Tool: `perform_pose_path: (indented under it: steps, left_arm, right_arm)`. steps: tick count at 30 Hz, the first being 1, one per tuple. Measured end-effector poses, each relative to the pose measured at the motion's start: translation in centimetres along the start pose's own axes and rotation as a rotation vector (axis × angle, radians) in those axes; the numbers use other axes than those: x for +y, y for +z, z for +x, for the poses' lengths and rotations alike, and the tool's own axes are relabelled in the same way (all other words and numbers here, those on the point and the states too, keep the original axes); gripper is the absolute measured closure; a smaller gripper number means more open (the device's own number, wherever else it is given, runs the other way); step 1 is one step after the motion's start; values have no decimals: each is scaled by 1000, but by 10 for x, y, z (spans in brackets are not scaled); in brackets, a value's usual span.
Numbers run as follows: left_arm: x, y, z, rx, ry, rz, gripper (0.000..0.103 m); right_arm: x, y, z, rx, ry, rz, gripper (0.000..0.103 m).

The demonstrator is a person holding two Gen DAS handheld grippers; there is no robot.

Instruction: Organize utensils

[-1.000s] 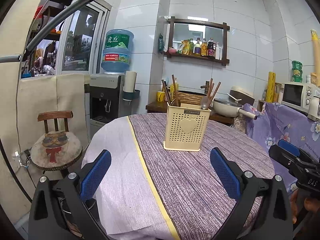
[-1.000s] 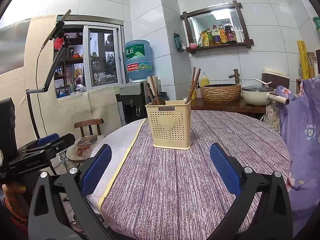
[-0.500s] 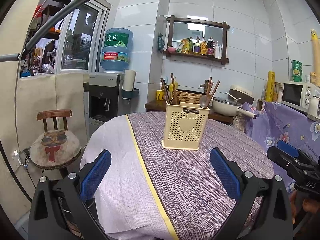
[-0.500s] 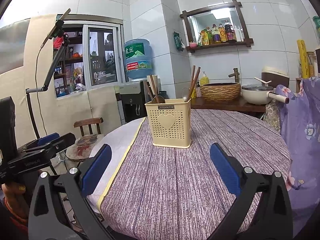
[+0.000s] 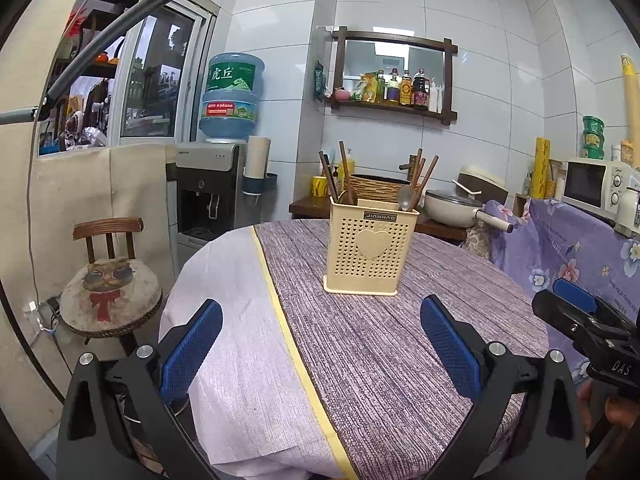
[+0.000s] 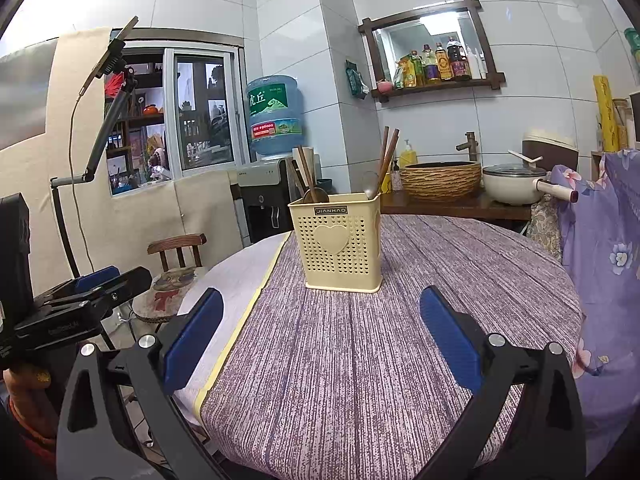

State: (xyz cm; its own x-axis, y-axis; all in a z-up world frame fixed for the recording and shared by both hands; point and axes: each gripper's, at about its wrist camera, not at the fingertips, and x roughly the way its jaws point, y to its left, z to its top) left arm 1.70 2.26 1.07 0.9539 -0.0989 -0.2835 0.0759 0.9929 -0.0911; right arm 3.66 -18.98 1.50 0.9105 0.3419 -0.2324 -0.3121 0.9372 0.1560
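A cream perforated utensil holder (image 5: 367, 248) with a heart on its front stands upright on the round table (image 5: 360, 352); it also shows in the right wrist view (image 6: 340, 244). Wooden chopsticks (image 5: 424, 178) and spoons (image 5: 404, 198) stand in it. My left gripper (image 5: 320, 348) is open and empty, well short of the holder above the table's near edge. My right gripper (image 6: 320, 336) is open and empty, also short of the holder. Each gripper shows at the edge of the other's view.
The table has a purple striped cloth (image 6: 400, 340) and a white strip (image 5: 240, 320) on its left. A wooden stool (image 5: 112, 288) and a water dispenser (image 5: 216, 192) stand to the left. A counter with a basket (image 6: 440, 180), a pot (image 6: 516, 188) and a microwave (image 5: 592, 184) lies behind.
Both grippers have drawn back slightly from the holder and tilted a little; both stay open and empty. The holder has not moved.
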Motion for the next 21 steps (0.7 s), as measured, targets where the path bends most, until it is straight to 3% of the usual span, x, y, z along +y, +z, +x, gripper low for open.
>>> perform_pose_path:
  steps: [21]
  left_arm:
    - [4,2,0,12,7,-24,5]
  right_arm:
    - [0,-2,3,9,0,6,6]
